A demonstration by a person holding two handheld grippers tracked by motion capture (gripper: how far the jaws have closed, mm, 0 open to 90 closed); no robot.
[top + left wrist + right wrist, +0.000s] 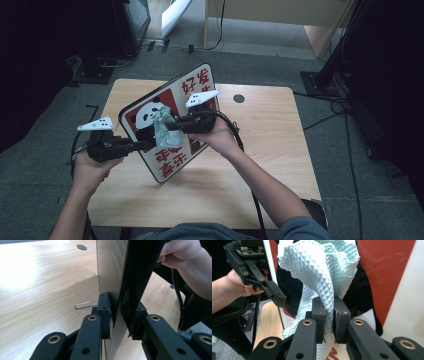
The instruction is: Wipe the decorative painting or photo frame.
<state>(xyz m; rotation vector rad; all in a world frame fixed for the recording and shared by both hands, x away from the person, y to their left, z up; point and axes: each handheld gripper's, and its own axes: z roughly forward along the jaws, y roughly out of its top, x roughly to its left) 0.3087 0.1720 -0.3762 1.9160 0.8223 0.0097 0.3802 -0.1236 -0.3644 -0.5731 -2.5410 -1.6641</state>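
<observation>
A sign board (195, 87) with a panda and red characters is held tilted above the wooden table (270, 150). My left gripper (146, 145) is shut on the board's lower left edge. In the left gripper view its jaws (122, 315) pinch the board (110, 272), which is seen edge-on. My right gripper (171, 125) is shut on a pale teal cloth (162, 132) lying against the panda face. The right gripper view shows the quilted cloth (322, 270) clamped between the pads (333, 315), with the red board (387, 272) just behind.
A thin wire loop (85, 305) sticks out by the board's back. A round cable hole (239, 98) sits near the table's far edge. A pale desk (280, 20) stands behind, and a black stand (325, 75) and cables (345, 115) lie on the floor at right.
</observation>
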